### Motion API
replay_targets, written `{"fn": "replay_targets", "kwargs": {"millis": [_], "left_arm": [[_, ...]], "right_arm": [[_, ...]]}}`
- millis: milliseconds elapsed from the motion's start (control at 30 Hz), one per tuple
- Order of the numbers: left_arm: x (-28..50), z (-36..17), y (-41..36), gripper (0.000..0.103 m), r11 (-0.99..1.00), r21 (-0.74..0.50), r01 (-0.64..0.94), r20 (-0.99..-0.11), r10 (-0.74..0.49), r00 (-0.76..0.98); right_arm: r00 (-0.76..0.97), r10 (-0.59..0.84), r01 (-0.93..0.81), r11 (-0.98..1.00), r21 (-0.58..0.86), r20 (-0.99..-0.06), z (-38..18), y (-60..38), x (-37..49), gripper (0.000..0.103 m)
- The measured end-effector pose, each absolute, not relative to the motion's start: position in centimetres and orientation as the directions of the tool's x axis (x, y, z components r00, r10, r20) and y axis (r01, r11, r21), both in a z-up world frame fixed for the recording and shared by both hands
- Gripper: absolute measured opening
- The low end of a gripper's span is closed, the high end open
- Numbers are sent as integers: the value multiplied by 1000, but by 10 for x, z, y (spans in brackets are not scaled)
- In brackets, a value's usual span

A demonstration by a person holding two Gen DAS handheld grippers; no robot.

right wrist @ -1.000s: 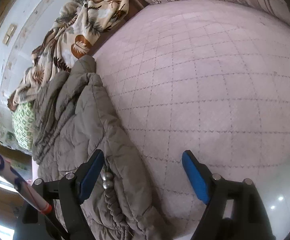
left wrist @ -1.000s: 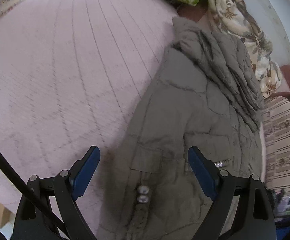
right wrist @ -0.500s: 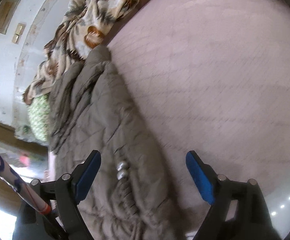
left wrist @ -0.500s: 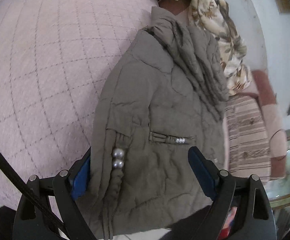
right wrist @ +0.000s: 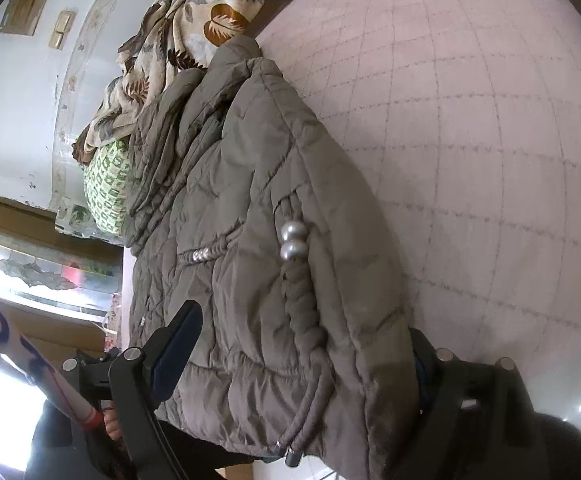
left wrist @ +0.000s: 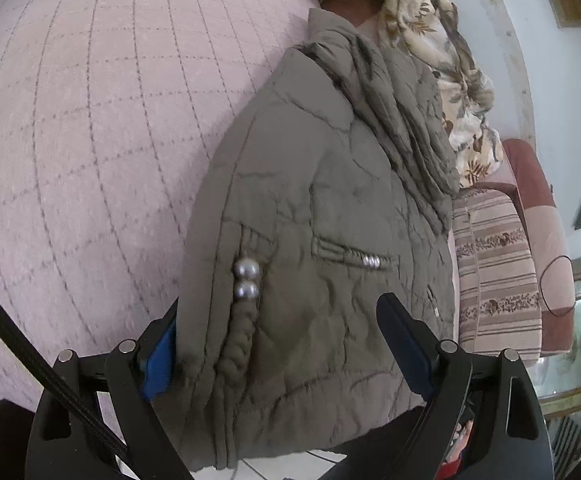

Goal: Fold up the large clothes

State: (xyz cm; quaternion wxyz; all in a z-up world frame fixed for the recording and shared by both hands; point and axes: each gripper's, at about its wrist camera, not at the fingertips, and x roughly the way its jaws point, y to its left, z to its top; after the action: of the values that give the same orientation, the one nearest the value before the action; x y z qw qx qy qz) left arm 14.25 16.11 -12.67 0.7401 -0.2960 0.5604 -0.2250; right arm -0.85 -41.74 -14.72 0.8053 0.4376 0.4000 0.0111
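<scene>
An olive-grey quilted jacket [left wrist: 318, 184] lies lengthwise on a pink quilted bed [left wrist: 82, 120], with its hem hanging over the near edge. It has two silver ball buttons [left wrist: 245, 279] on a twisted cord and a small pocket. My left gripper [left wrist: 286, 344] is open, and its jaws straddle the jacket's hem; the left finger is partly behind the cloth. In the right wrist view the same jacket [right wrist: 258, 216] fills the middle. My right gripper [right wrist: 302, 364] is open around the hem, and its right finger is hidden behind the cloth.
A leaf-print cloth [right wrist: 194, 28] and a green-patterned pillow [right wrist: 104, 188] lie at the jacket's far end by the wall. A striped cushion [left wrist: 494, 272] sits on a sofa to the right. White tiled floor [left wrist: 290, 468] shows below the hem.
Both grippers have drawn back toward the near edge of the bed. The jacket's hem now lies between the jaws of each, where before the right gripper straddled mostly bare bed.
</scene>
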Motion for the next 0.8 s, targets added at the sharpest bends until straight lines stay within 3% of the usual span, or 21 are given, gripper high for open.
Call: {"fn": "replay_targets", "kwargs": {"millis": [333, 667, 733, 800], "left_arm": [[103, -125, 173, 89, 658, -753, -1, -632, -724, 277], [94, -134, 144, 89, 750, -662, -2, -724, -639, 259], [94, -132, 142, 89, 768, -640, -29, -745, -610, 268], [94, -131, 140, 74, 804, -591, -62, -784, -555, 280]], "right_arm": [[675, 410, 303, 605, 737, -613, -154, -405, -25, 91], [648, 376, 283, 688, 668, -662, -150, -378, -26, 90], [643, 336, 296, 720, 628, -688, -149, -372, -26, 84], [639, 288, 322, 742, 588, -713, -148, -369, -27, 74]]}}
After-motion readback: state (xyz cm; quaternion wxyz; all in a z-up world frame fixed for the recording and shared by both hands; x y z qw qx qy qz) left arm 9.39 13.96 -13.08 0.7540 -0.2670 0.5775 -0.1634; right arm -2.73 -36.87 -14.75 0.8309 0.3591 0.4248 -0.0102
